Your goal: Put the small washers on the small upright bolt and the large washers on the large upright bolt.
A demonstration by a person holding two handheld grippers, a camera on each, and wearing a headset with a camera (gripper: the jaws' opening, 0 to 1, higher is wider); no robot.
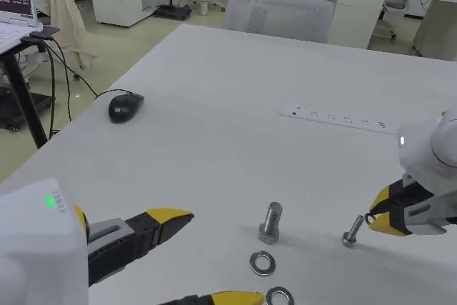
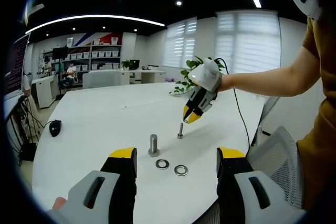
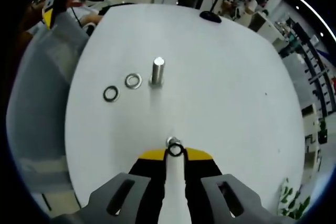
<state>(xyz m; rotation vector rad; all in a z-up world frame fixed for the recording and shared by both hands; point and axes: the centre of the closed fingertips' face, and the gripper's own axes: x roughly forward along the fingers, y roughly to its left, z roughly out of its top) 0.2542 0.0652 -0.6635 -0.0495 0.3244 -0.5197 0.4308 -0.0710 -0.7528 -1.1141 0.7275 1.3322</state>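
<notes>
Little of the task shows as done. On the white table (image 1: 214, 105), close to the edge nearest the person, the large bolt (image 1: 270, 221) stands upright with its shank bare. Two large washers lie flat just in front of it, one (image 1: 262, 263) near its foot and the other (image 1: 279, 296) closer to the table's edge. Neither has been put on the bolt.

The small bolt (image 1: 352, 232) stands beside the large one, farther toward the person's right, and looks roughly upright. The right gripper (image 1: 382, 219) is at its top with the fingers closed on a small washer (image 3: 175, 150). In the right gripper view the ring sits almost directly above the bolt's tip. I cannot tell whether the hole has caught the tip, so I judge this washer as being placed, not placed. The bolt's foot is too small to show whether any small washer already sits there. I can make out no other small washers lying on the table.

The left gripper (image 1: 225, 256) hovers low over the near edge, by the large washers. Its fingers are spread wide and hold nothing.

What is left, as I judge it, is to drop the small washer down its bolt and then thread both large washers onto the large bolt.
</notes>
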